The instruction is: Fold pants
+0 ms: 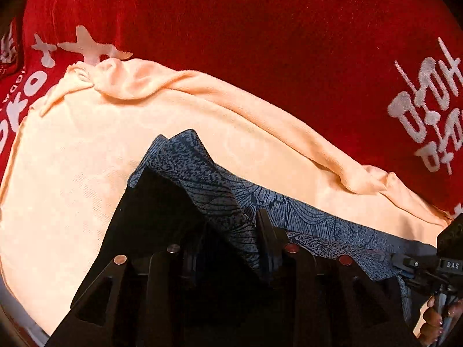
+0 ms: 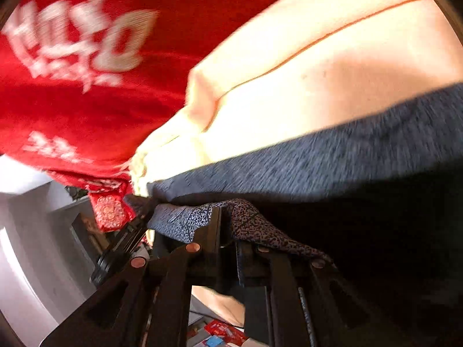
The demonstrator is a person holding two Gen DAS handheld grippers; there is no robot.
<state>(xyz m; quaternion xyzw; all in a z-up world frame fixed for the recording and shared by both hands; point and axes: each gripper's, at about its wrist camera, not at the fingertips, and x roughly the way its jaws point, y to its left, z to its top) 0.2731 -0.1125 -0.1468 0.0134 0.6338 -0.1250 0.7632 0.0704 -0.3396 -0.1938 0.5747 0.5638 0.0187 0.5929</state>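
Note:
The pants (image 1: 312,217) are blue-grey fabric with a dark leaf and speckle print. They are lifted over a peach cloth (image 1: 86,159) that lies on a red blanket. My left gripper (image 1: 254,231) is shut on a bunched fold of the pants, which drapes over its fingers. My right gripper (image 2: 228,225) is shut on another edge of the pants (image 2: 332,156); the fabric stretches away to the right, blurred. The right gripper's body also shows at the right edge of the left wrist view (image 1: 445,260), with the hand holding it.
A red blanket (image 1: 260,29) with white lettering covers the surface under the peach cloth (image 2: 318,72). In the right wrist view the blanket's edge (image 2: 110,211) hangs at lower left, with a white wall and floor clutter below.

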